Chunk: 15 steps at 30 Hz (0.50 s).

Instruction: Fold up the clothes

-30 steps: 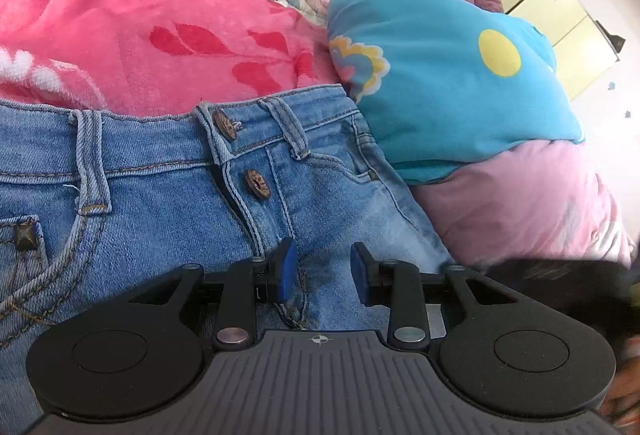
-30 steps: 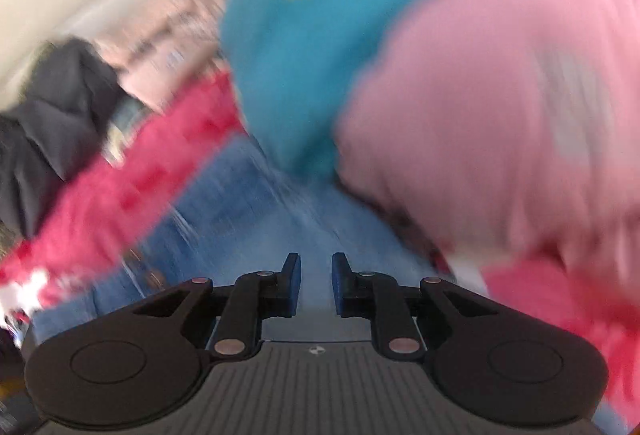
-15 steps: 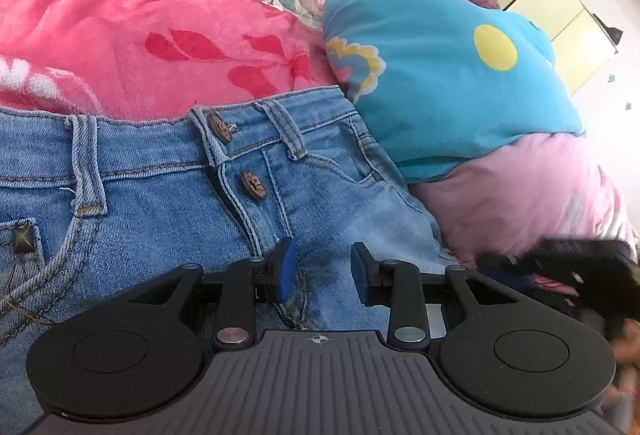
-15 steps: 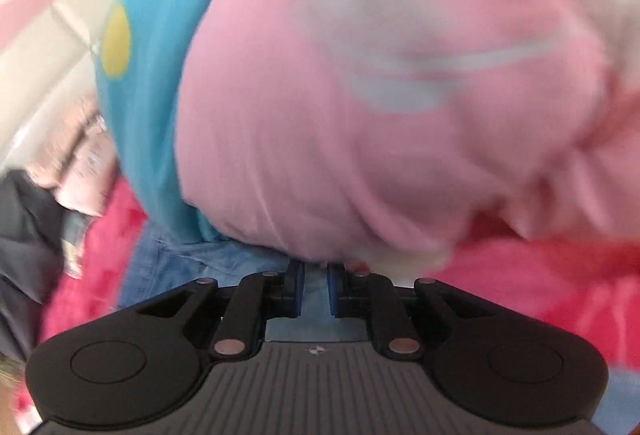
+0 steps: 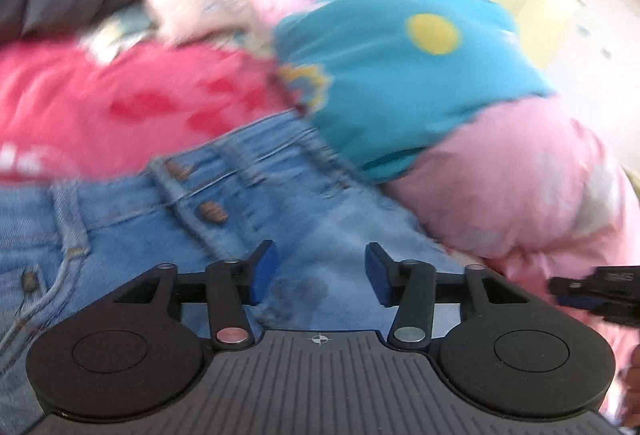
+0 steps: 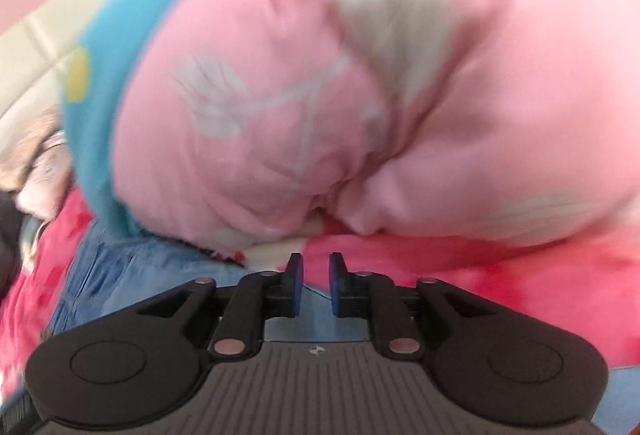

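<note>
Blue denim jeans (image 5: 132, 235) flat on pink floral bed blanket (image 5: 100, 107), waistband far from left claw (image 5: 320, 271). Left claw opening, empty, over fly. Right claw (image 6: 316, 285) narrow, opening, empty, at jeans' side edge beside pink-and-blue quilt (image 6: 320, 95). Left nearer.

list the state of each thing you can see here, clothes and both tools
jeans: spread flat, front up, both buttons done up
quilt: bunched up beside the jeans
red blanket: spread under the jeans
left tool: opening, nothing between its pads, over the jeans
right tool: opening, narrow gap, nothing gripped
</note>
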Each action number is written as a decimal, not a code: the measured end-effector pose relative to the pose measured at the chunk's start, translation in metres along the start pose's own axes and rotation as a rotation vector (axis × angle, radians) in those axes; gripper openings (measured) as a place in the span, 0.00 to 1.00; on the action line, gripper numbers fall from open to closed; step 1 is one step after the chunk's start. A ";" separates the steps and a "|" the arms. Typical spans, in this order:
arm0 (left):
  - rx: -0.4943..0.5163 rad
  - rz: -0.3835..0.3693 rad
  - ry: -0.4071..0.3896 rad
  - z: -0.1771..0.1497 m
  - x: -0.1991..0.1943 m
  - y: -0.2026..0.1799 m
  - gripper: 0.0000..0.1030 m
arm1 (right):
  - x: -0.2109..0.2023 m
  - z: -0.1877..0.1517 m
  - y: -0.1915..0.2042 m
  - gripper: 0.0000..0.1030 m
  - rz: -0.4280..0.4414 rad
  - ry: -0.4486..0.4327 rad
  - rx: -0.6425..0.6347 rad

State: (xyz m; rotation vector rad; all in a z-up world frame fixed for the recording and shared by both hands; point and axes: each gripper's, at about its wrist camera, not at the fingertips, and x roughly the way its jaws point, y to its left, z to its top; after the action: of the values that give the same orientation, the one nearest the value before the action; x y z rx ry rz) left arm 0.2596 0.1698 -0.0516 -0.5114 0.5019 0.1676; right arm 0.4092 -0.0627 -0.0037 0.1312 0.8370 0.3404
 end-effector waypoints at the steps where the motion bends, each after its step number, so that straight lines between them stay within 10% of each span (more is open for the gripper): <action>1: 0.032 -0.031 0.009 -0.002 -0.001 -0.006 0.49 | -0.019 -0.006 -0.005 0.29 -0.012 -0.030 -0.041; 7: 0.188 -0.145 0.219 -0.028 0.022 -0.033 0.50 | -0.061 -0.040 -0.040 0.42 -0.097 -0.018 -0.287; 15: 0.253 -0.117 0.190 -0.036 0.024 -0.042 0.51 | -0.028 -0.052 -0.065 0.42 -0.085 0.065 -0.394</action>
State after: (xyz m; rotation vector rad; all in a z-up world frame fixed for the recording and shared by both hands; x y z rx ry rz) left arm 0.2774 0.1160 -0.0728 -0.3089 0.6663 -0.0577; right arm 0.3685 -0.1340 -0.0342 -0.2829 0.8216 0.4250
